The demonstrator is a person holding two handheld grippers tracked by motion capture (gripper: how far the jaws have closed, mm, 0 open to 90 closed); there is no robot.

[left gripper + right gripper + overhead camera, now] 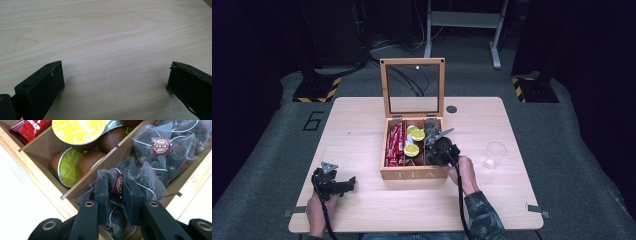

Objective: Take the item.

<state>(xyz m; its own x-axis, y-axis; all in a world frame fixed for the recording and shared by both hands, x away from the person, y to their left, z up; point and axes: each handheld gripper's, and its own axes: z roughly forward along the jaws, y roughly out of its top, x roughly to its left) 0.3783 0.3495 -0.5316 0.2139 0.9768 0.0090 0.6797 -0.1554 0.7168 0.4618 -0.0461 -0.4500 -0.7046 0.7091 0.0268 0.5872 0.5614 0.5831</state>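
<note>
Worktop (362, 130): pale wood, on grey floor. Box (412, 174): wooden, marked TEA on its front wall, stands at the worktop's centre with its glass-paned lid (412, 85) raised upright at 12 o'clock. Three compartments run front to back: red sachets (395, 145) at 9 o'clock, yellow-lidded brown capsules (413, 142) in the middle, dark mesh tea bags (162, 150) at 3 o'clock. Tumbler (495, 155): clear, upright, well apart from the box at its 3 o'clock. Right claw (439, 150): held over the box's right compartment near the front wall; in the right gripper view its jaws are nearly closed, pinching one tea bag (117, 182) with a maroon tag between them, the bag lying among the others in that compartment. Left claw (337, 186): low at the worktop's 7 o'clock, well apart from the box; in the left gripper view the jaws stand wide apart over bare wood, holding nothing. Small dark disc (451, 109): on the worktop just beside the lid at its 3 o'clock.
</note>
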